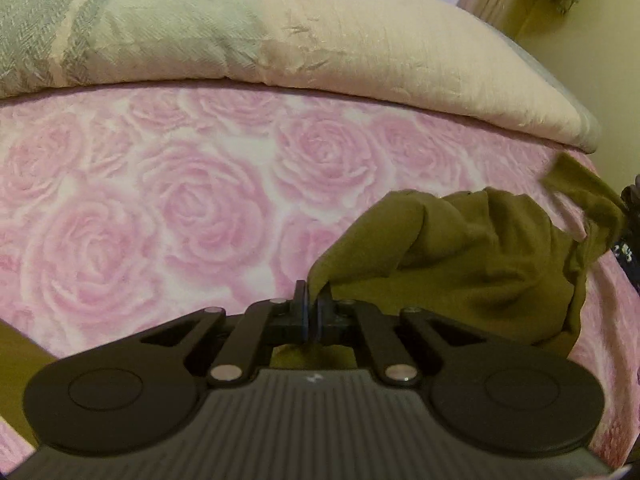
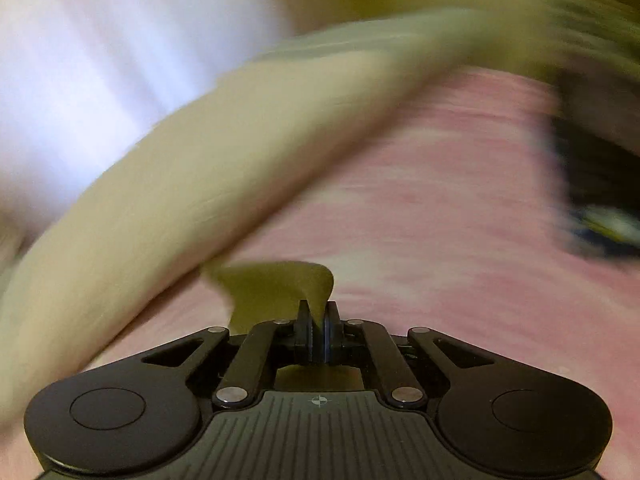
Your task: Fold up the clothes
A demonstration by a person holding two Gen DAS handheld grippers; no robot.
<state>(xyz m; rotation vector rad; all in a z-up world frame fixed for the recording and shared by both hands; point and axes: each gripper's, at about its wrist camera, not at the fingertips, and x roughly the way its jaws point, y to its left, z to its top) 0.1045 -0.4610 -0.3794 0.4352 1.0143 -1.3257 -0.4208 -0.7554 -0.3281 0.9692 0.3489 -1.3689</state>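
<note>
Left hand-held gripper (image 1: 314, 300): The two black fingers are brought together and are clamped on a corner of the olive-green garment (image 1: 460, 256). The pinched cloth is seen to rise from between the pads.

Right hand-held gripper (image 2: 318, 320): The fingers are closed on another edge of the same garment; a small olive flap is shown standing up from between the pads and curling to the left. In the left wrist view this gripper is glimpsed only at the far right edge, dark and partly cut off.

Garment: It is held up between both grippers above the bed. In the left wrist view it is seen draped in loose folds from the left pinch point across to the right edge, with its lower part hanging toward the bedspread. Whether the lowest fold touches the bedspread cannot be told.

Bedspread (image 1: 160, 208): A pink cover with a large rose pattern is spread over the bed beneath the garment.

Quilt (image 1: 360, 48): A thick cream and grey-green quilt is laid across the far side of the bed, well apart from the garment.

Right wrist view: The background is heavily blurred; only the pink cover, the pale quilt and a bright white area at upper left can be made out.
</note>
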